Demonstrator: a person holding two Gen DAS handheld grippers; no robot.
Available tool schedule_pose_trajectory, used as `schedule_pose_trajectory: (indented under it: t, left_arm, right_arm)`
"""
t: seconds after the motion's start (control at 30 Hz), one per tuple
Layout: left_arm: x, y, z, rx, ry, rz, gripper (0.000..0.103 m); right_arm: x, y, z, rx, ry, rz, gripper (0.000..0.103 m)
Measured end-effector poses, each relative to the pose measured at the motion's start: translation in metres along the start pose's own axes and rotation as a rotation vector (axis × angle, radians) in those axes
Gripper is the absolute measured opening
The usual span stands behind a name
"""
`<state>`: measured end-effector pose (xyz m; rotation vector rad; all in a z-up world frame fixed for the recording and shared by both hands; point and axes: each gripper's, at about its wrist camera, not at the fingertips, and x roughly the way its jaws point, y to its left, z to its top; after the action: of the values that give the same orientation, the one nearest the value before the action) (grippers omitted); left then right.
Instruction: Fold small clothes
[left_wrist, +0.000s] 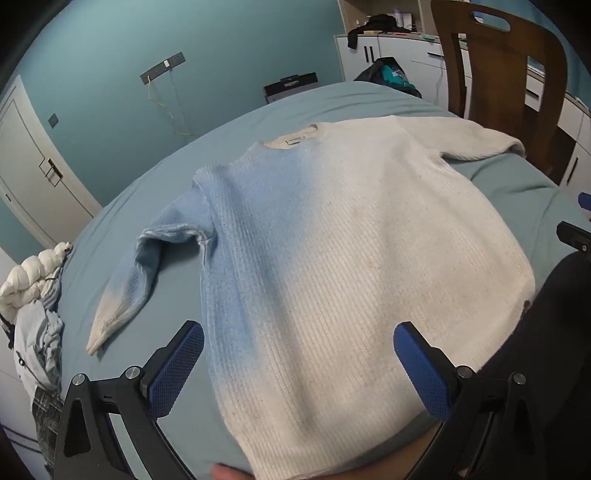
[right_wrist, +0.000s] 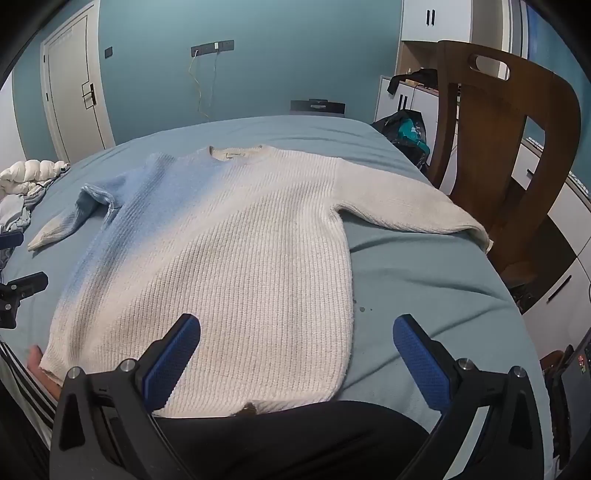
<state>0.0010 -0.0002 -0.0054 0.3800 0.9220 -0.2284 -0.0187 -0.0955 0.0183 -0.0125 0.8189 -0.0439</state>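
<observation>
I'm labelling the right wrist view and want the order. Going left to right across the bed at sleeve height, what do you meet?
Pile of clothes → blue sleeve → sweater body → white sleeve → wooden chair.

The left gripper (left_wrist: 298, 363) hangs tilted downward with its jaws spread wide and nothing between the blue pads (left_wrist: 173, 369). The right gripper (right_wrist: 296, 356) is angled down likewise, jaws fully apart and empty. The two are held side by side, near each other.
</observation>
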Motion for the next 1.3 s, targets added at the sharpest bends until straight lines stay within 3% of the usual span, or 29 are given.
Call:
schedule_pose_trajectory:
  t: [1.3]
  left_arm:
    - [0.0046, 0.0004, -0.0029, 0.005, 0.021, 0.000, 0.103]
  right_arm:
    - [0.0011, -0.0017, 0.0007, 0.006, -0.002, 0.005, 0.102]
